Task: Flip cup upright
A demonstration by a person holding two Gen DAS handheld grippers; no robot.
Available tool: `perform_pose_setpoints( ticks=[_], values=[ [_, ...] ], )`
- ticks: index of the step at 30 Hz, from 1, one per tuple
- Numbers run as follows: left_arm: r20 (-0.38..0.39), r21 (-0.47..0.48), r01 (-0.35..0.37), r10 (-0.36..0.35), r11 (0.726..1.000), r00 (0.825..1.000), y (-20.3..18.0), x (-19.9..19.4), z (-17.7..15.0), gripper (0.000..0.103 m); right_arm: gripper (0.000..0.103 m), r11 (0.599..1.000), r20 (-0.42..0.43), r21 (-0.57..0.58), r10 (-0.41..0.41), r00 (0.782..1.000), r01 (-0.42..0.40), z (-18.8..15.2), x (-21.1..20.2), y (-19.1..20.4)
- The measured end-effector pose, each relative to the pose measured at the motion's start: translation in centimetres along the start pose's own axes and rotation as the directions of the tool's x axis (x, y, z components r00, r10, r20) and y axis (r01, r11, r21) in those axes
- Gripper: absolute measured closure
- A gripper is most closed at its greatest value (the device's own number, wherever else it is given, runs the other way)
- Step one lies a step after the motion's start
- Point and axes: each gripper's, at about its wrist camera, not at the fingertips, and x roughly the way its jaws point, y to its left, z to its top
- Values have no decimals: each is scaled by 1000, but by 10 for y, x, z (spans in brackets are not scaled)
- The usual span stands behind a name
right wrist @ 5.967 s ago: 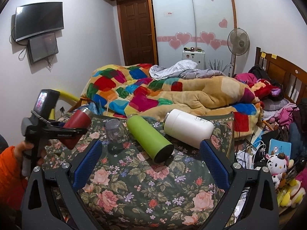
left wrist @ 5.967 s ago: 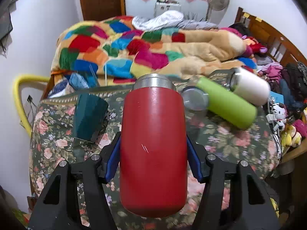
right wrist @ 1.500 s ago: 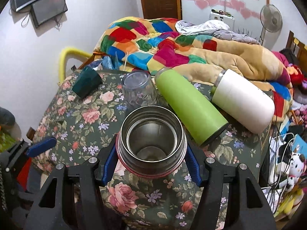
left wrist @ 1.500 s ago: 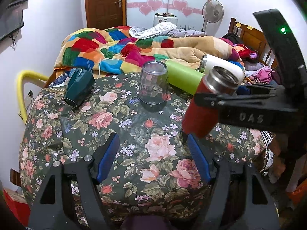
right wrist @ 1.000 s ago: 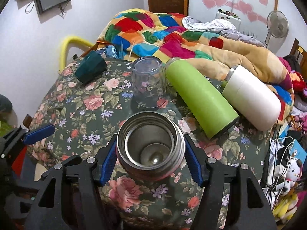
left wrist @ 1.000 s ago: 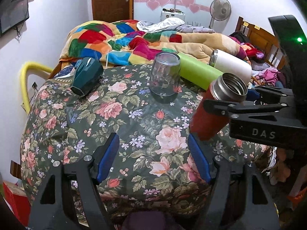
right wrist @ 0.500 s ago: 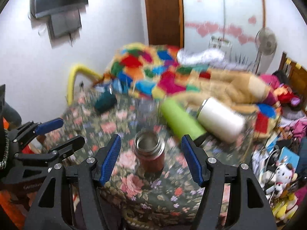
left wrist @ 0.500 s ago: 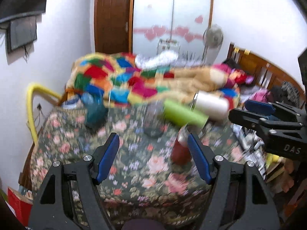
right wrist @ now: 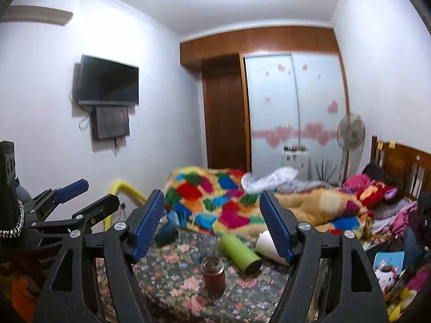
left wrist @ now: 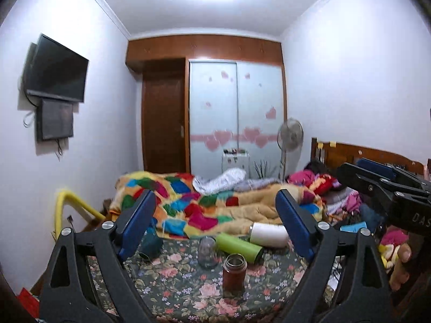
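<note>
now your right gripper (right wrist: 212, 231) is spread wide and pinching nothing, where a second ago it was clamped around the red cup (right wrist: 213, 274). that cup stands alone, mouth up, low in the centre of the right wrist view, on the floral tablecloth (right wrist: 172, 277). your left gripper (left wrist: 215, 223) is spread and empty too, and both have pulled back high above the table, so the cup looks small below the blue pads. by my reading the flip is done for this one. the green bottle (left wrist: 238, 246) and the white bottle (left wrist: 268, 234) lie on their sides past it, right of centre in the left wrist view, the clear glass (left wrist: 206, 249) stands beside them, and the dark teal cup (left wrist: 151, 243) lies tipped at the left.
</note>
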Motion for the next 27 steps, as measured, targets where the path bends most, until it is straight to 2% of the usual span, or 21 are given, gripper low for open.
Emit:
perform_pose_setpoints(
  ticks=[4, 9, 13, 27],
  values=[
    [22, -19, -36, 36, 999, 999, 0, -13, -2, 2, 22, 1000, 36, 6, -17, 999, 17, -5, -7, 7],
    [13, -31, -57, 57, 998, 998, 1, -18, -7, 0, 5, 998, 36, 0, -55, 998, 55, -14, -9, 5],
    [12, -29, -76, 77, 997, 997, 0, -17, -10, 0, 3, 998, 25, 4, -61, 998, 61, -17, -8, 2],
    [-9, -25, -76, 76, 997, 997, -2, -14, -15, 0, 3, 998, -4, -8, -65, 998, 65, -25, -17, -2]
  ],
)
